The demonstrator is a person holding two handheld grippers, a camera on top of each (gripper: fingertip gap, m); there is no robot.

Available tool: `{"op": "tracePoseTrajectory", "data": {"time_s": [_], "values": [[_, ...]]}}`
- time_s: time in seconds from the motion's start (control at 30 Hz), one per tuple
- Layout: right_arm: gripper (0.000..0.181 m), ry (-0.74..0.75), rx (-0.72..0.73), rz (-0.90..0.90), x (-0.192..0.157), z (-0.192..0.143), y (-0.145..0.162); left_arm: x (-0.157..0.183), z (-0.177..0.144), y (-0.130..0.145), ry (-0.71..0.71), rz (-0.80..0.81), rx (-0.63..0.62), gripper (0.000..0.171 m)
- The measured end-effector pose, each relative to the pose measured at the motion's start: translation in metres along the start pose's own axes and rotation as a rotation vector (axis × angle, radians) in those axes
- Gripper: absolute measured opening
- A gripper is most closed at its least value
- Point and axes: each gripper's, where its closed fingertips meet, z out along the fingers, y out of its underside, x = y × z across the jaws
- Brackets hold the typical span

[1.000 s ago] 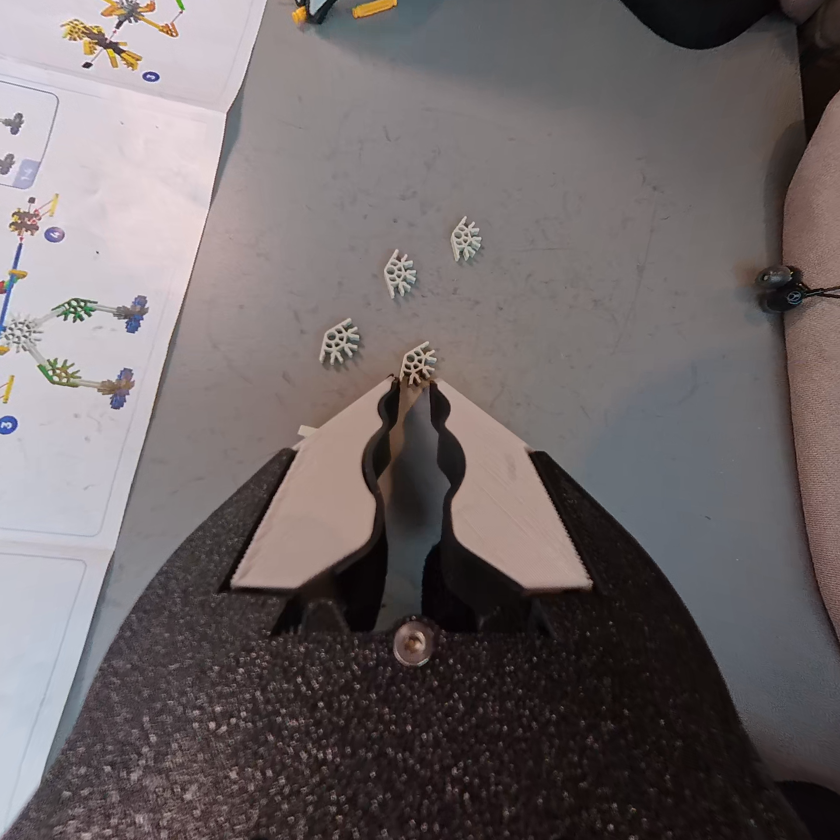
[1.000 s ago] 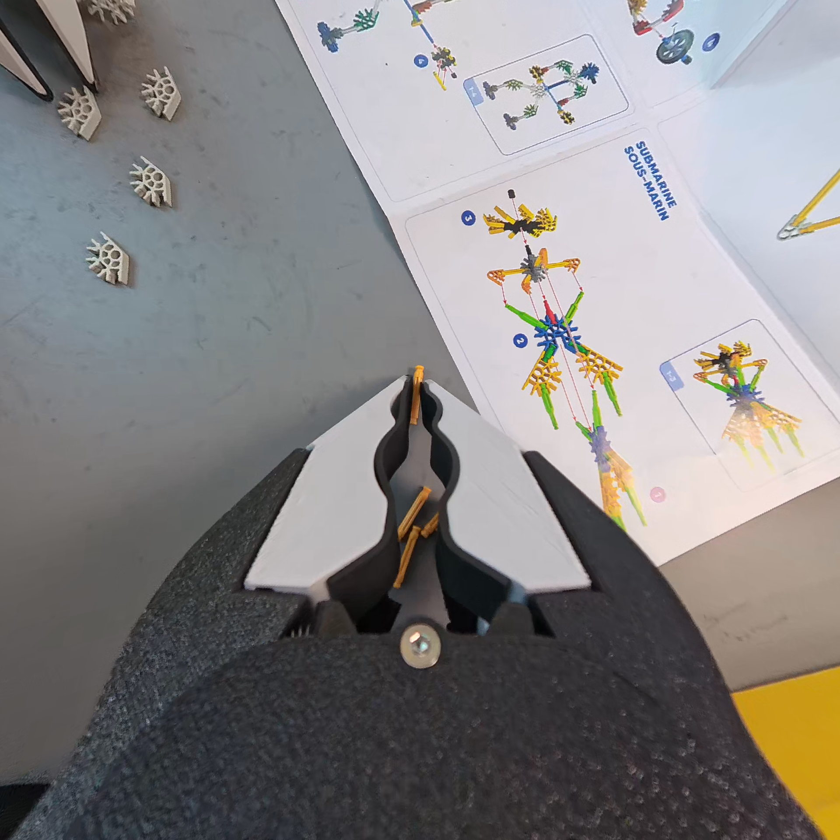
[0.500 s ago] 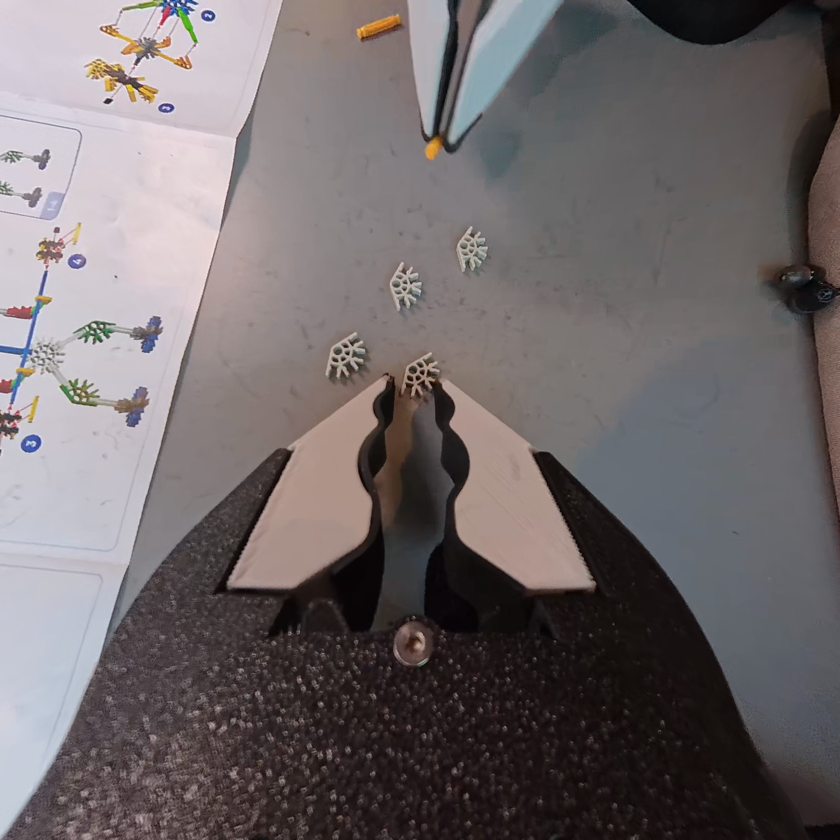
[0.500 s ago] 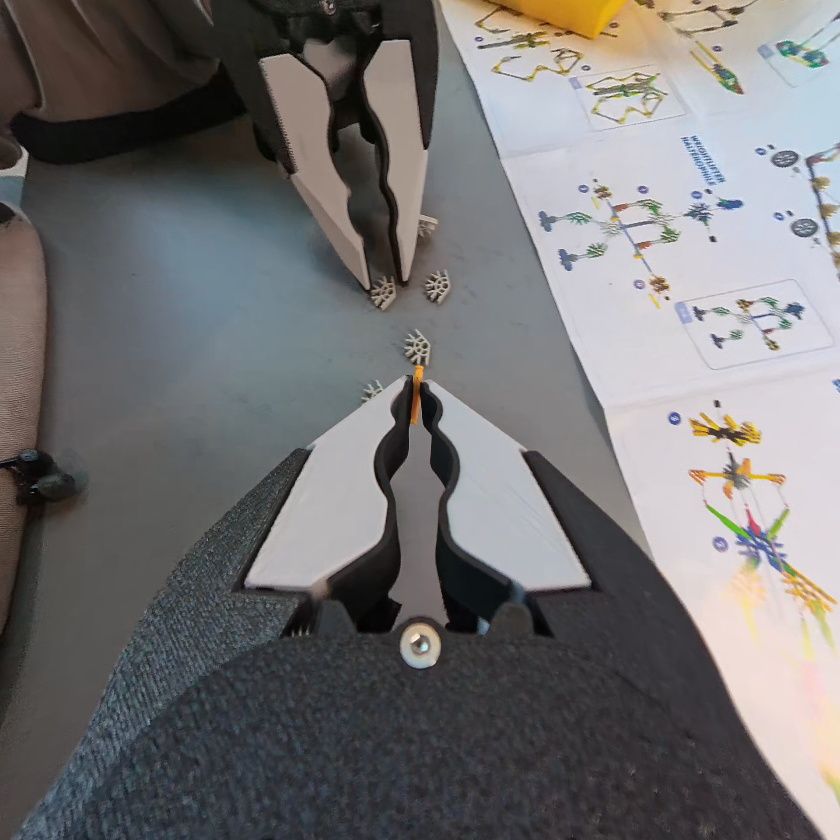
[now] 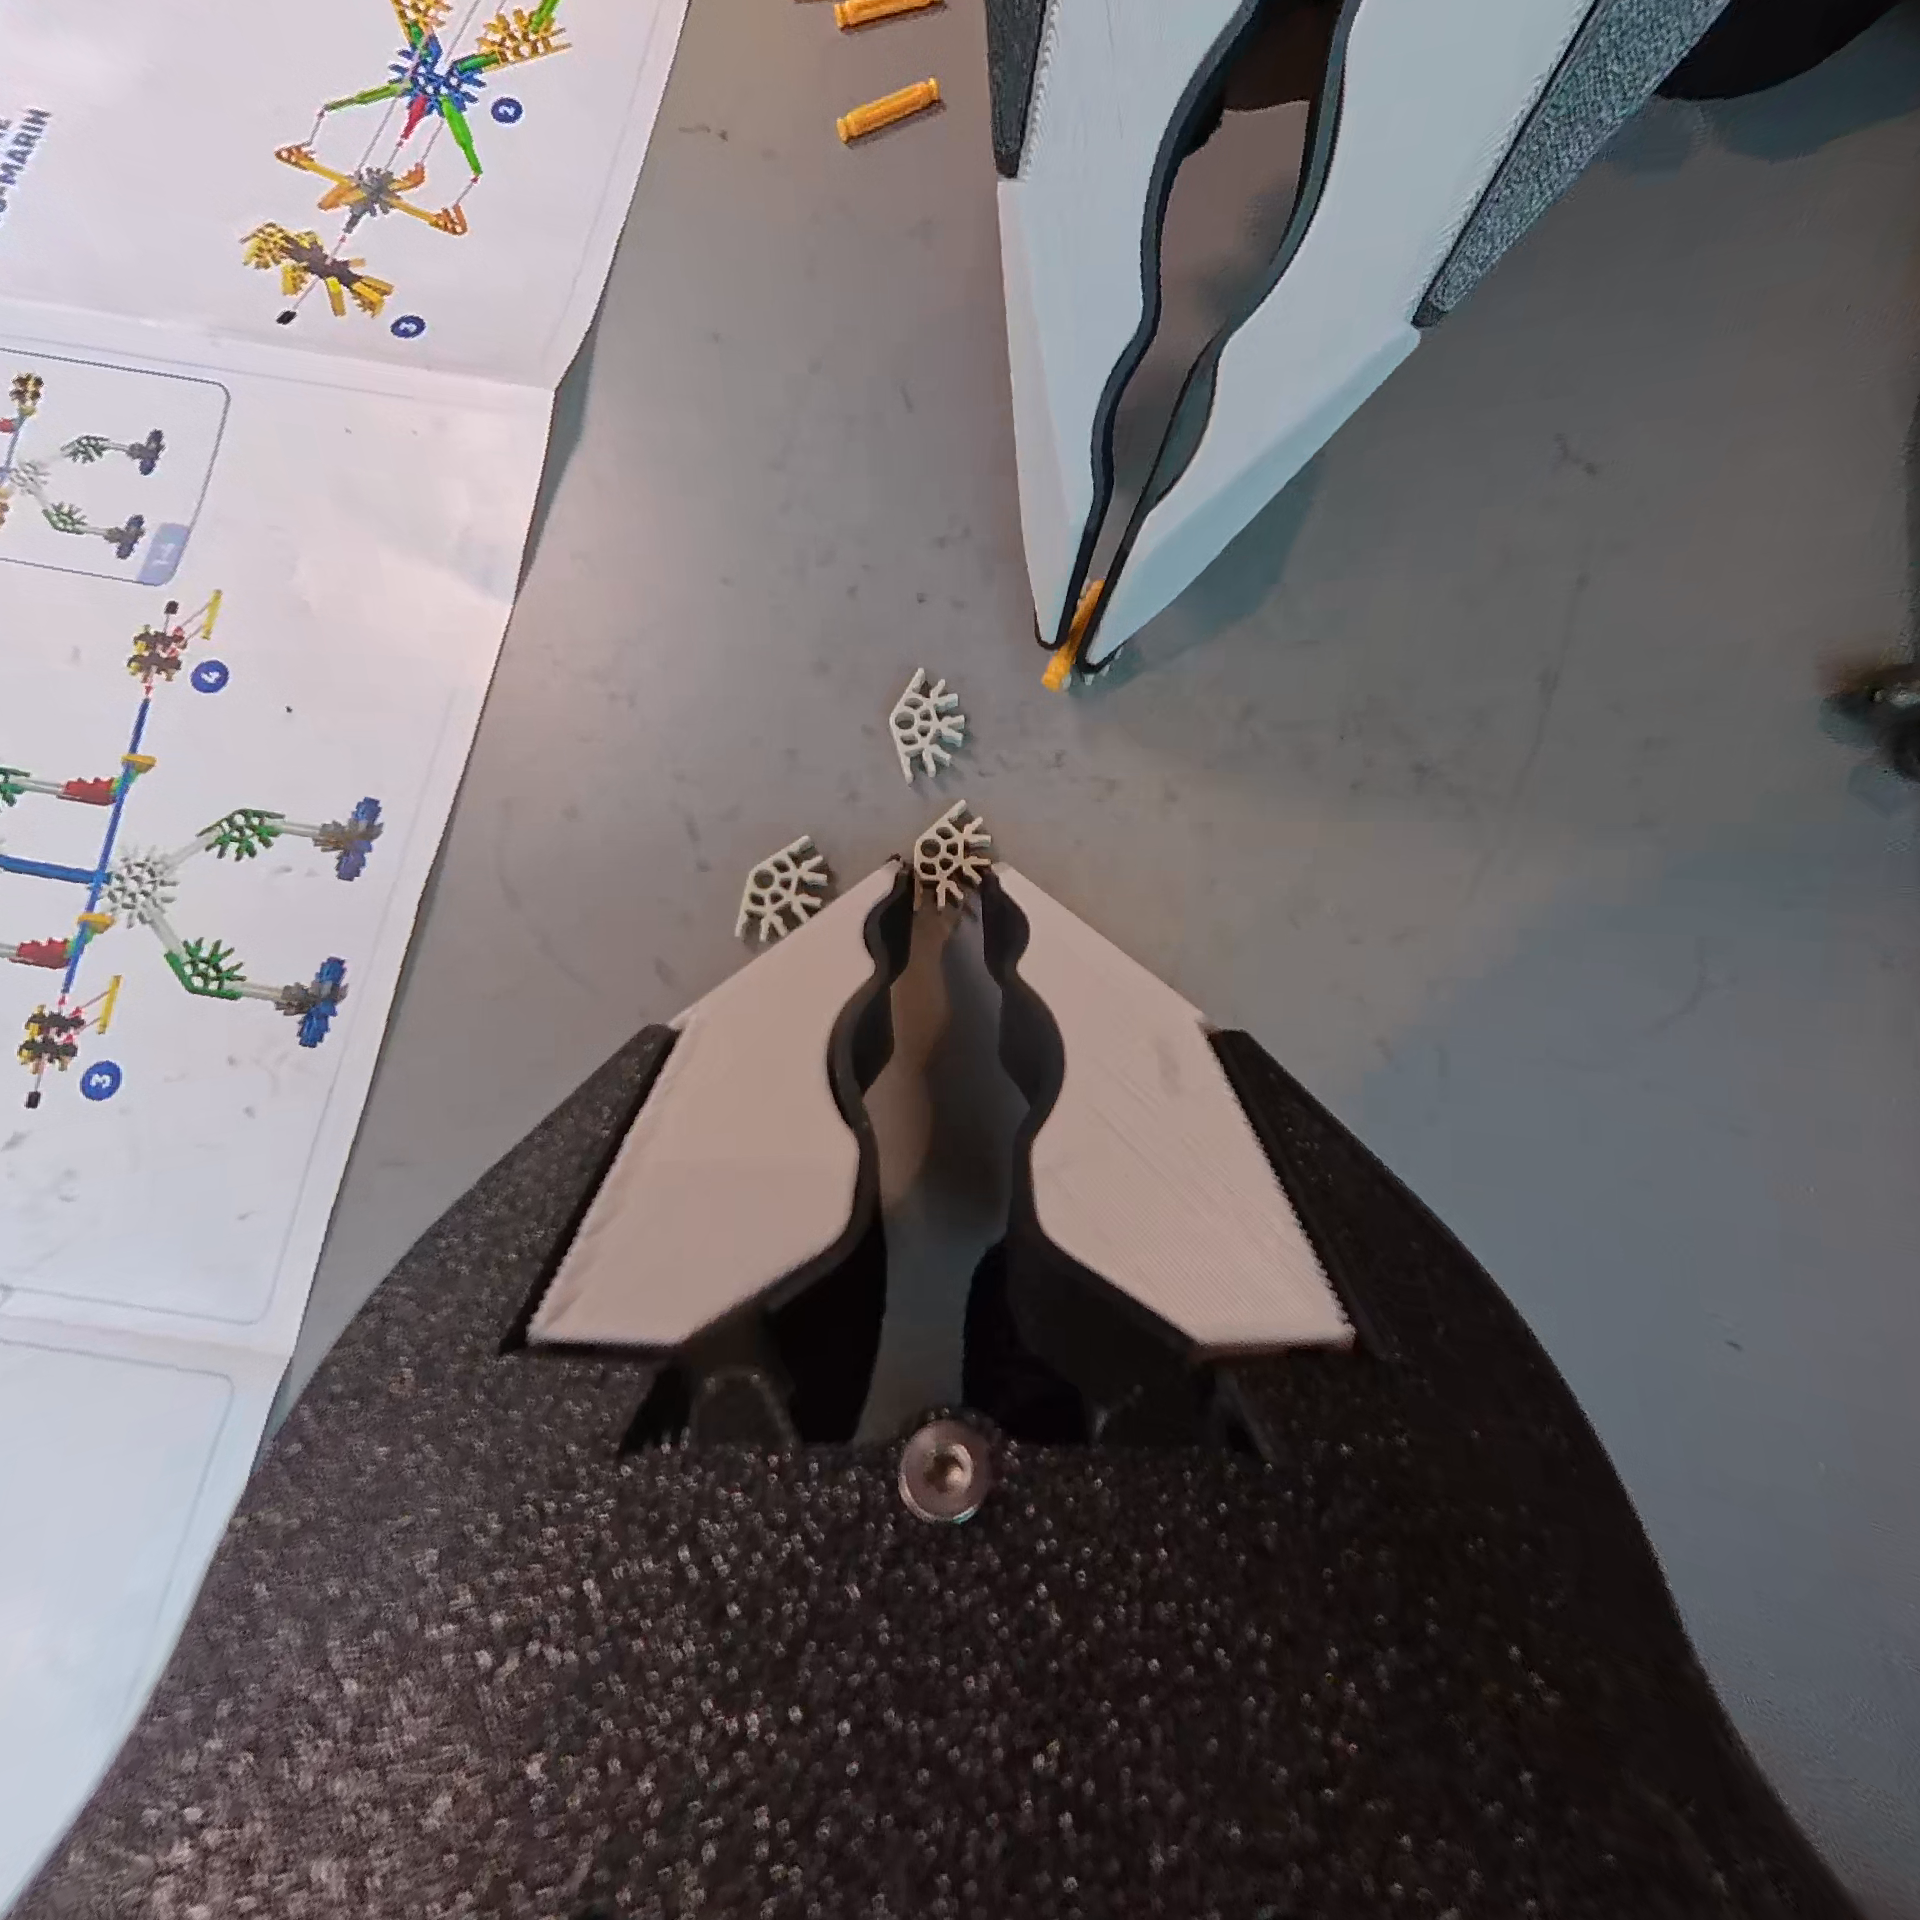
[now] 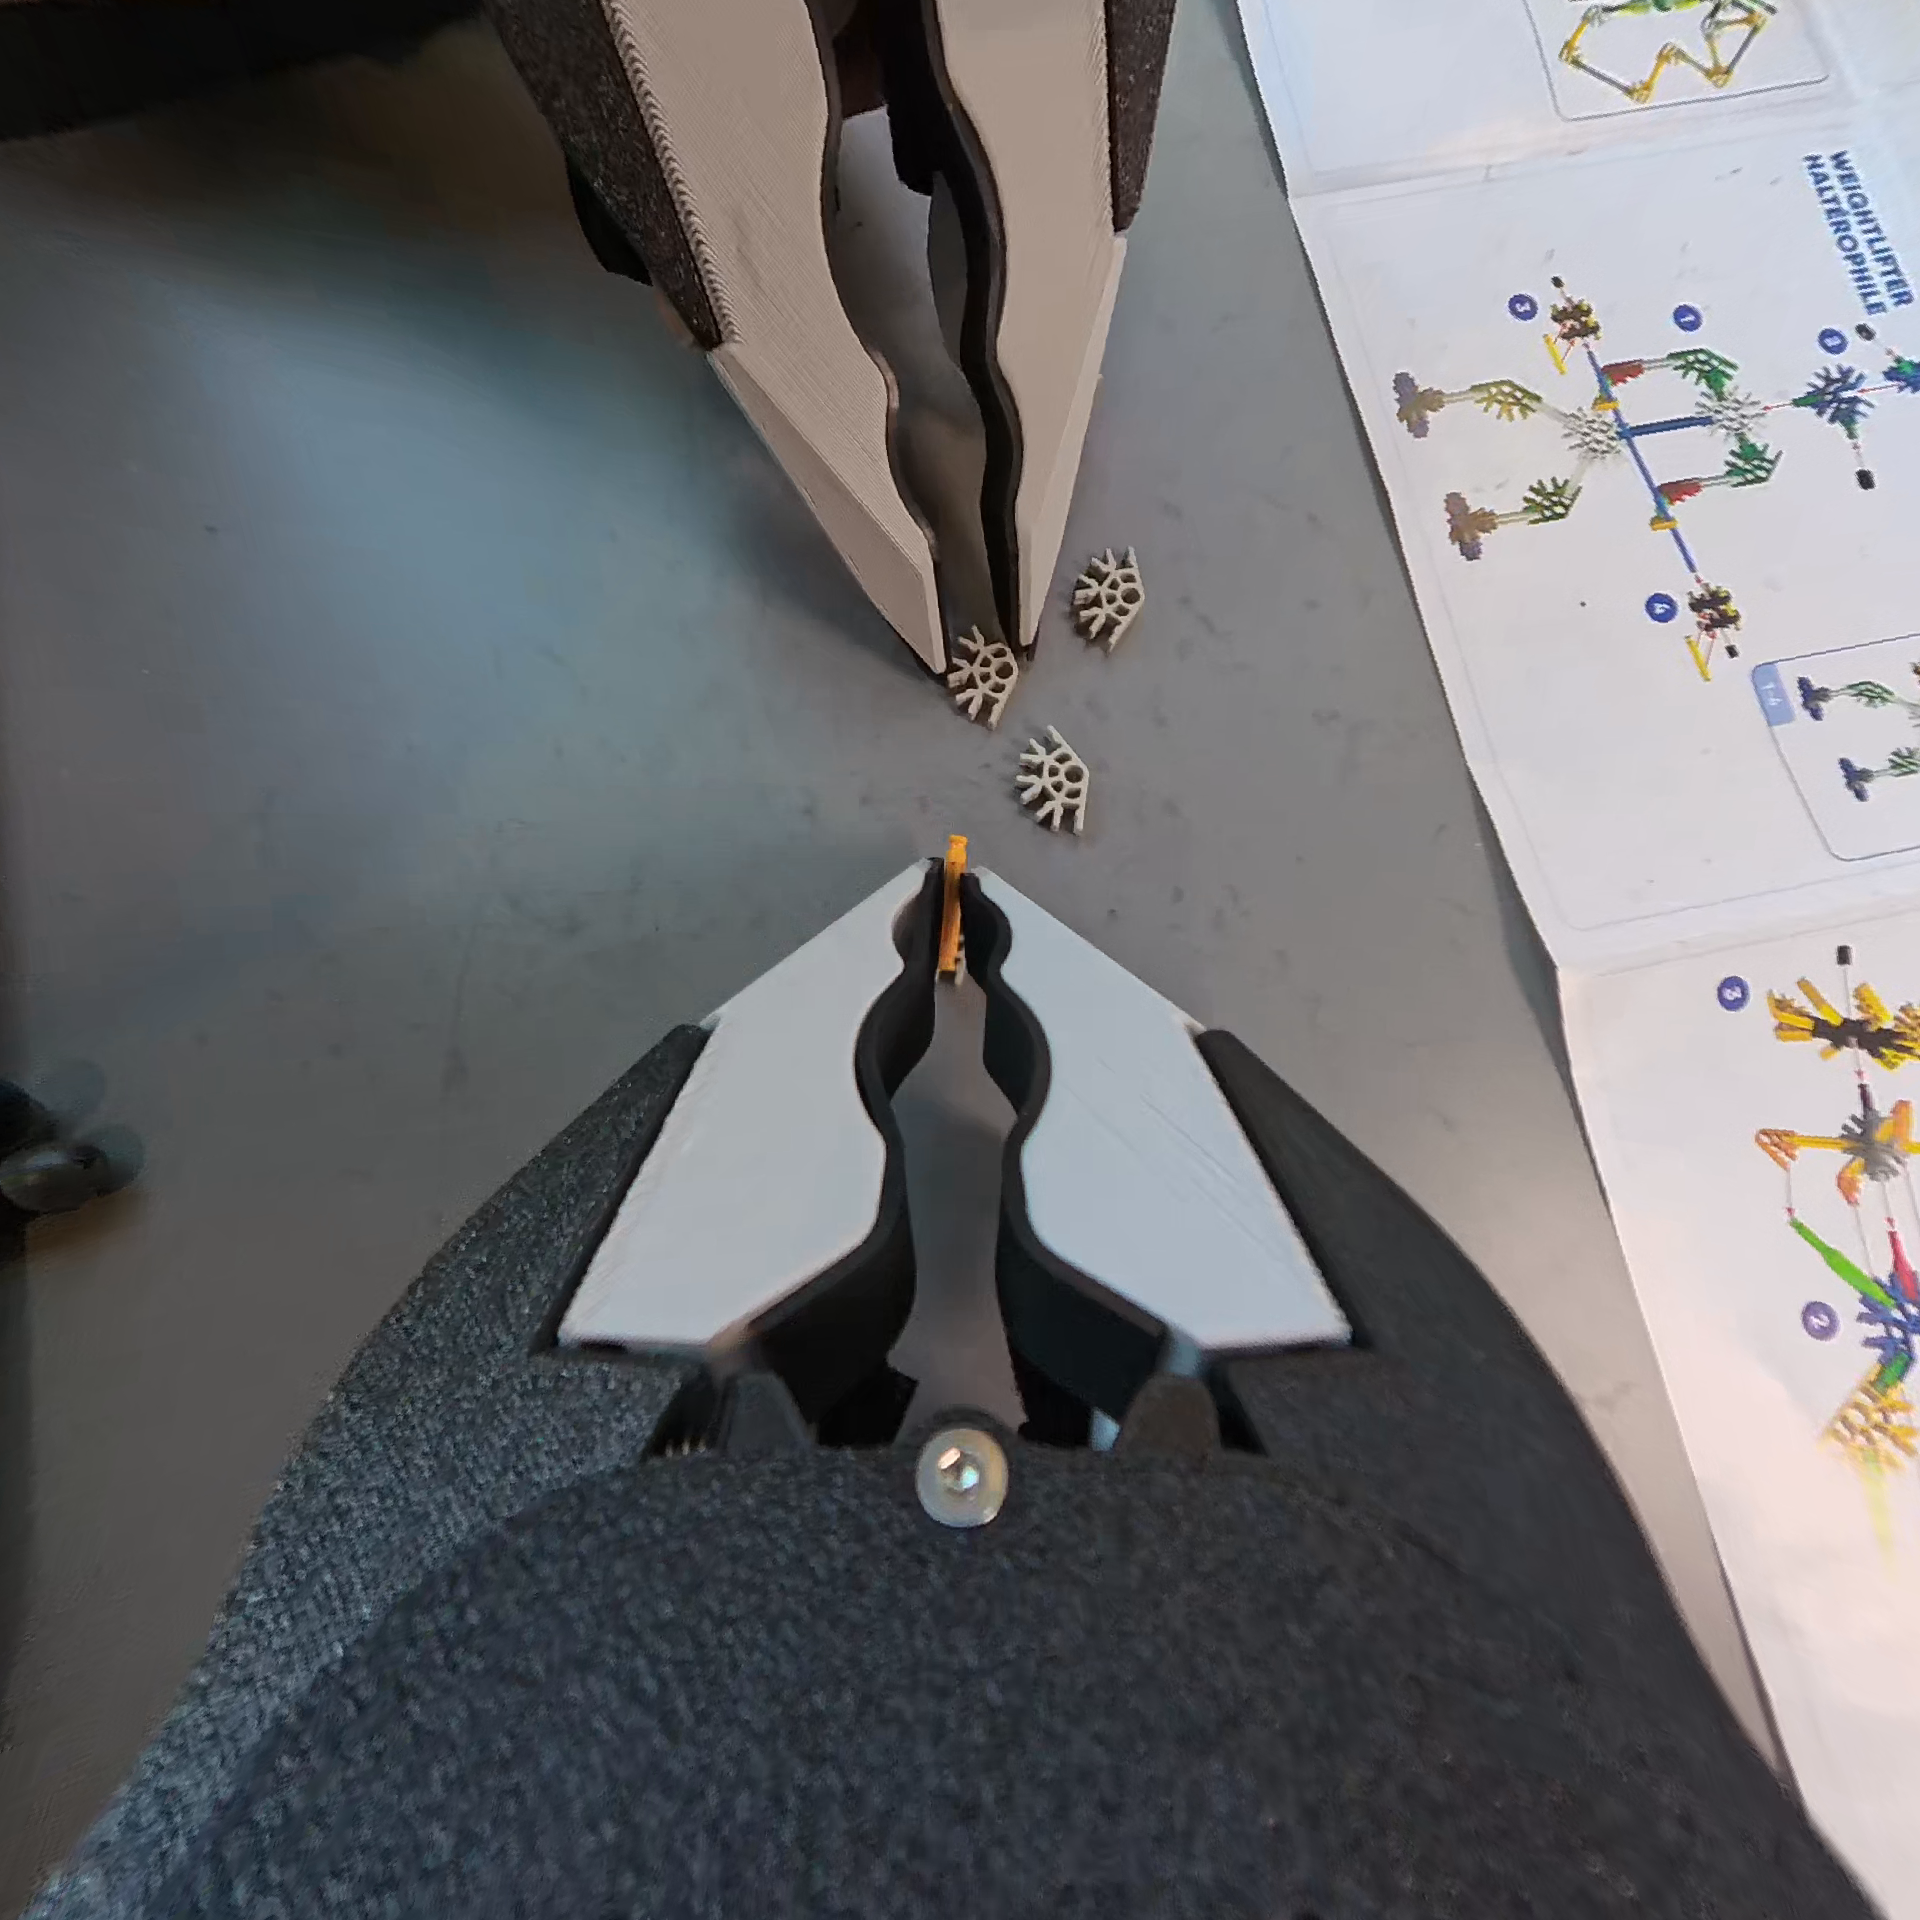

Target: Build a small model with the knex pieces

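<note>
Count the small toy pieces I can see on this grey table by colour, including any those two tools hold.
Pale grey connectors: 3, one in the left gripper, another loose.
Orange rods: 3, one in the right gripper, another loose.
Total: 6 in plain view.
</note>
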Motion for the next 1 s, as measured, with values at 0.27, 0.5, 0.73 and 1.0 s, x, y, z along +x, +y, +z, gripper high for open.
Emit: {"op": "tracePoseTrajectory", "data": {"time_s": [0.27, 0.5, 0.73, 1.0], "values": [[0.002, 0.079, -0.035, 0.074, 0.036, -0.016, 0.020, 0.000, 0.001, -0.001, -0.006, -0.023, 0.002, 0.013], [0.001, 0.037, 0.083, 0.096, 0.028, -0.025, -0.003, 0.000, 0.002, -0.002, -0.012, -0.052, -0.004, 0.013], [0.001, -0.082, 0.018, 0.031, -0.023, 0.010, -0.011, 0.000, 0.002, -0.002, 0.001, -0.072, 0.003, 0.013], [0.001, 0.063, -0.037, 0.052, 0.013, 0.002, 0.005, 0.000, 0.002, -0.002, -0.001, -0.078, -0.001, 0.013]]}}
